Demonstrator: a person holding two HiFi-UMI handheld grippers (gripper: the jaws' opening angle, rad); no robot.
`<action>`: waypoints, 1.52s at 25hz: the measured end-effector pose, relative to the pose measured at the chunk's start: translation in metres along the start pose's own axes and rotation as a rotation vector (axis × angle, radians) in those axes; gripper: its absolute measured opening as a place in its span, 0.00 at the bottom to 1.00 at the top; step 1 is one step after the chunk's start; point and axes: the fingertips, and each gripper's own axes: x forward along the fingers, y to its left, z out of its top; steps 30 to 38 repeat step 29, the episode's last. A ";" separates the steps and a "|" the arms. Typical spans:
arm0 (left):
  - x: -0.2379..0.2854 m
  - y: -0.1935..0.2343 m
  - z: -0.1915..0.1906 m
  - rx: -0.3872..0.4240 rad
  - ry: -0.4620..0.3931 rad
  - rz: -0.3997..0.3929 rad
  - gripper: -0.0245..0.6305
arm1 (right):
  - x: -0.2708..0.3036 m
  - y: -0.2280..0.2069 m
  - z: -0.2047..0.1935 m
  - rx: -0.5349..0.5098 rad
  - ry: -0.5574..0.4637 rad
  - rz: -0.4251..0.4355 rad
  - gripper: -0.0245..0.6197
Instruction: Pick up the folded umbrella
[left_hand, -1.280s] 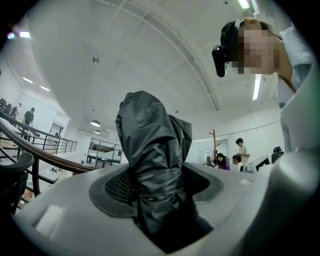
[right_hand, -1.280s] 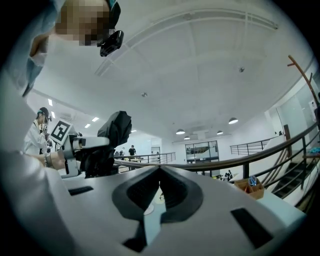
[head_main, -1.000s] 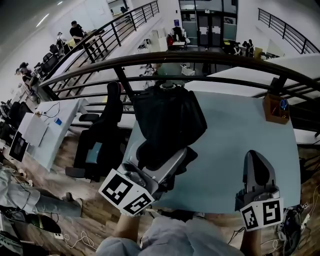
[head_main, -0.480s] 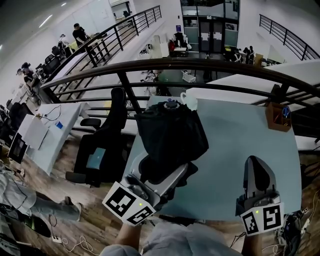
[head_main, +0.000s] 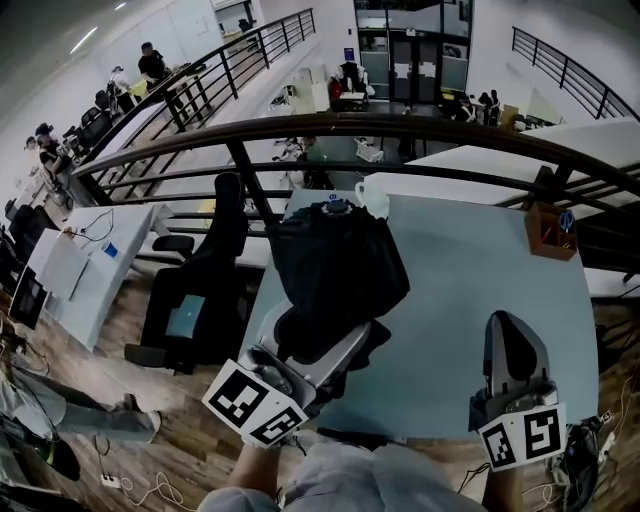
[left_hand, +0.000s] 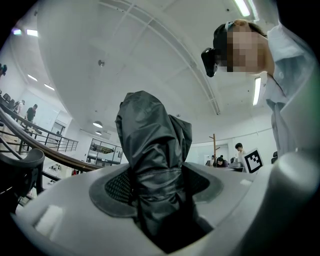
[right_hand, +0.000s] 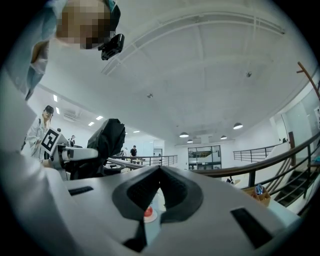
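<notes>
A smooth, pale blue bench (head_main: 480, 270) fills mid-frame below a dark curved railing (head_main: 400, 125). Your left tongs (head_main: 345, 335) pinch the folded umbrella (head_main: 335, 260), a bundle of crinkled glossy black fabric at centre-left. Your right tongs (head_main: 512, 325), lower right, are pressed together and hold nothing.

A pale blue bench (head_main: 470, 290) fills the middle. At its 2 o'clock corner stands a small wooden box (head_main: 552, 230) with small items in it. At 12 o'clock, by the far edge, is a white jug (head_main: 372, 198). A black railing (head_main: 400, 128) curves beyond. A black office chair (head_main: 200, 280) stands at 9 o'clock, off the bench.
</notes>
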 end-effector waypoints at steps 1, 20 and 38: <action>0.000 0.000 0.000 -0.004 -0.001 0.000 0.48 | 0.000 -0.001 0.000 -0.001 -0.001 -0.001 0.04; -0.005 0.000 -0.004 -0.028 0.011 0.014 0.48 | -0.005 -0.001 -0.006 0.005 0.022 0.000 0.04; -0.007 0.001 -0.004 -0.066 0.004 0.000 0.48 | -0.007 0.001 -0.006 0.005 0.023 -0.013 0.04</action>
